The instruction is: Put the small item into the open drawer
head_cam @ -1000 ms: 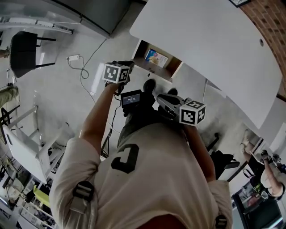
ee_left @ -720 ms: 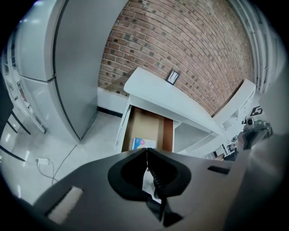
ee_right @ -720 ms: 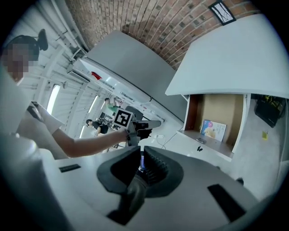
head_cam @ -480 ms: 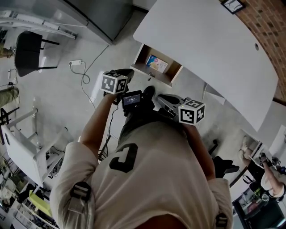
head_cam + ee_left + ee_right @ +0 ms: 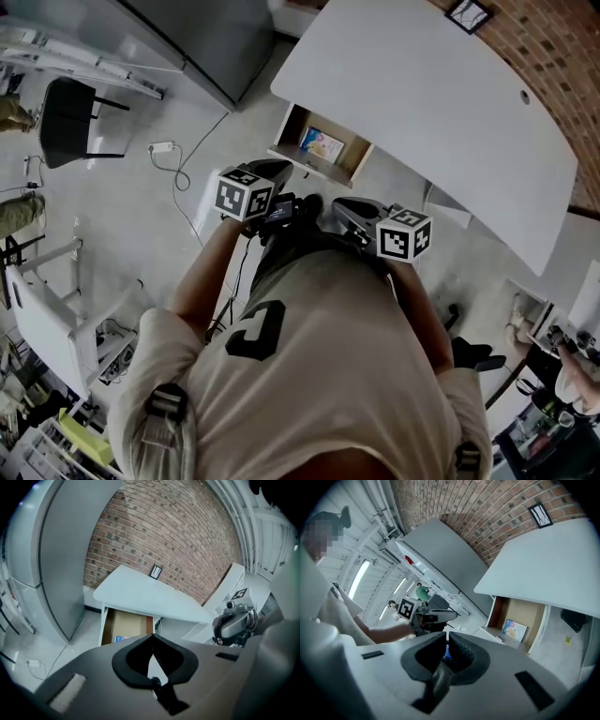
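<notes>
**Both grippers closed, the small item is in the drawer**

One small item [image 5: 322,143], flat and colourful, is inside the open drawer [image 5: 292,124], and no gripper touches it. The drawer is pulled out from under the white surface [image 5: 422,94], which stands beside a brick wall [image 5: 178,531].

The left gripper [image 5: 151,636] has its jaws pressed fully together, with nothing between them. The right gripper [image 5: 446,635] has just been closing its jaws. They are now almost together, with only a thin slit between them. A little blue shows deep in this slit, and I cannot tell what it is.

In the head view both grippers are held side by side in front of the person's chest. They are on the near side of the drawer and well apart from the item. A small framed picture [image 5: 466,13] is at the far edge of the surface.
</notes>
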The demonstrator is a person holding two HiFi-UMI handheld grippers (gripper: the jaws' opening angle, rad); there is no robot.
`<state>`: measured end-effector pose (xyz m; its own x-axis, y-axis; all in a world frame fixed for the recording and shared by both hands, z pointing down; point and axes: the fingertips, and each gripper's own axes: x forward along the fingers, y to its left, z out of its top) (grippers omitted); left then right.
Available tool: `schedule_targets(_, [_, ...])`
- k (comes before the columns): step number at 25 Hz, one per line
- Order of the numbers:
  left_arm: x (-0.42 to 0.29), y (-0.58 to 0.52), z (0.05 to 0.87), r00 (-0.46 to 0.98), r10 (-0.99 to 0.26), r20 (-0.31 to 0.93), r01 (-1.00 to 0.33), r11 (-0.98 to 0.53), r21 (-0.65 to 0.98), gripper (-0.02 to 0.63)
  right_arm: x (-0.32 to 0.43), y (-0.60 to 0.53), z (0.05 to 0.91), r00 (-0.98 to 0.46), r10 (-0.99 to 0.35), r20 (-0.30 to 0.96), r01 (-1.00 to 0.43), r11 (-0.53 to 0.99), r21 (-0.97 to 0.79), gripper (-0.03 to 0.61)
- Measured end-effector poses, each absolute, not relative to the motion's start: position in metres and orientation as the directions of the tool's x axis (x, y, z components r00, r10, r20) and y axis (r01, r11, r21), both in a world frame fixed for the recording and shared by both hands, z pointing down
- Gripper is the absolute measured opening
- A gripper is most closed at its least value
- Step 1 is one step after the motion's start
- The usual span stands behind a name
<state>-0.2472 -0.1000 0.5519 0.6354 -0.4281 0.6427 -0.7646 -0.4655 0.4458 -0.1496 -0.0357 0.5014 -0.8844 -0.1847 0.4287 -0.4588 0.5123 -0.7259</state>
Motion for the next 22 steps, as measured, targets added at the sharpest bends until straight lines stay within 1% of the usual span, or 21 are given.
schedule_targets(7, [-0.217,-0.089,0.523,0.613,-0.47,0.635,-0.779,-0.495,0.385,0.006,-0.106,-0.03,0.488,-0.886,-0.224,0.406,-0.459,0.554,-0.695,0.015])
schedule_targets(16, [-0.159,-0.064,0.48,0.631,-0.515,0.581,-0.759,-0.566,0.322,0.006,-0.055,-0.006,0.471,-0.883,-0.275,0.38,-0.467,0.594,-0.655,0.015])
schedule_targets(22, [-0.133,-0.041,0.463,0.617,-0.542,0.571,-0.764,-0.585,0.271,0.006,-0.029,0.015,0.451,-0.89,-0.273,0.366,-0.451,0.652,-0.609,0.015])
